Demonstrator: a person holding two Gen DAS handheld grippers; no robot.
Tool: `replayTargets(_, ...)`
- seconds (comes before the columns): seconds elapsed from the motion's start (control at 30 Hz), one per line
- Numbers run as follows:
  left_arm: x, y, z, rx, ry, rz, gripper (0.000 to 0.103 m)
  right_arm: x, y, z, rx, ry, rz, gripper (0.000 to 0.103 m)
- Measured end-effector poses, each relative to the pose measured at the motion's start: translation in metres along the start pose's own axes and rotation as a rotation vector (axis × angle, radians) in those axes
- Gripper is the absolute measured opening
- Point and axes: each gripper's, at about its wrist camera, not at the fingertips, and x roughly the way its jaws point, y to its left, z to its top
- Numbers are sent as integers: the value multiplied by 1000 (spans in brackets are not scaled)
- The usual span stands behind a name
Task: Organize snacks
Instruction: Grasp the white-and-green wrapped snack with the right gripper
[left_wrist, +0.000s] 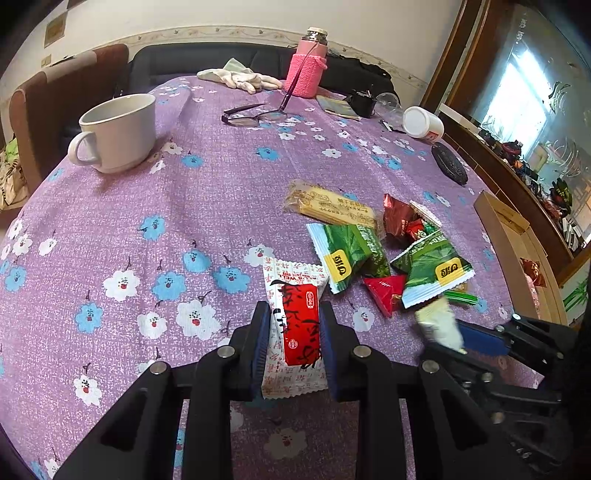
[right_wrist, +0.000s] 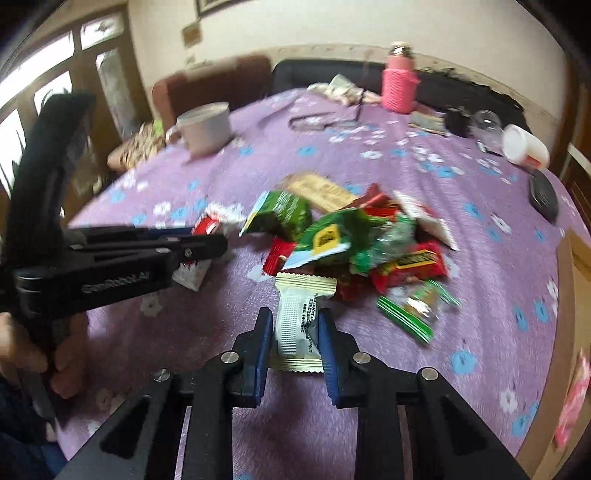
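Here the left gripper (left_wrist: 293, 314) squeezes a red and white snack packet (left_wrist: 295, 325), and the right gripper (right_wrist: 295, 321) squeezes what looks like a cream wrapper (right_wrist: 301, 317), near the snack pile (right_wrist: 354, 236).

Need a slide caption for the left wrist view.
Left claw grips a red-and-white snack packet above the purple floral tablecloth, beside the snack pile.

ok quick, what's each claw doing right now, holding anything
left claw: closed on the red and white snack packet.
right claw: closed on the white and cream snack packet.
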Motion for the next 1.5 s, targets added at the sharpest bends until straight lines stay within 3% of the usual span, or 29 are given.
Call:
replayTargets(0.27, -29, -23, -3, 96, -161, -45, 25, -37, -27, -12, 199, -189, 24, 27)
replayTargets(0.43, -43, -31, -3, 137, -238, -40, 25, -48, -33, -12, 226, -267, -50, 27)
replayTargets(0.7, -33, -36, -4, 156, -209, 16, 25, -49, -53, -18, 313, -268, -61, 27)
replayTargets(1.2, -38, -55, -11, 220, -226, 133, 25, -54, -60, -21, 338, -285, -63, 27)
replayTargets(1.5, -39, -70, -12, 246, -223, 149, 26, -54, -69, -24, 373, -282, -38, 27)
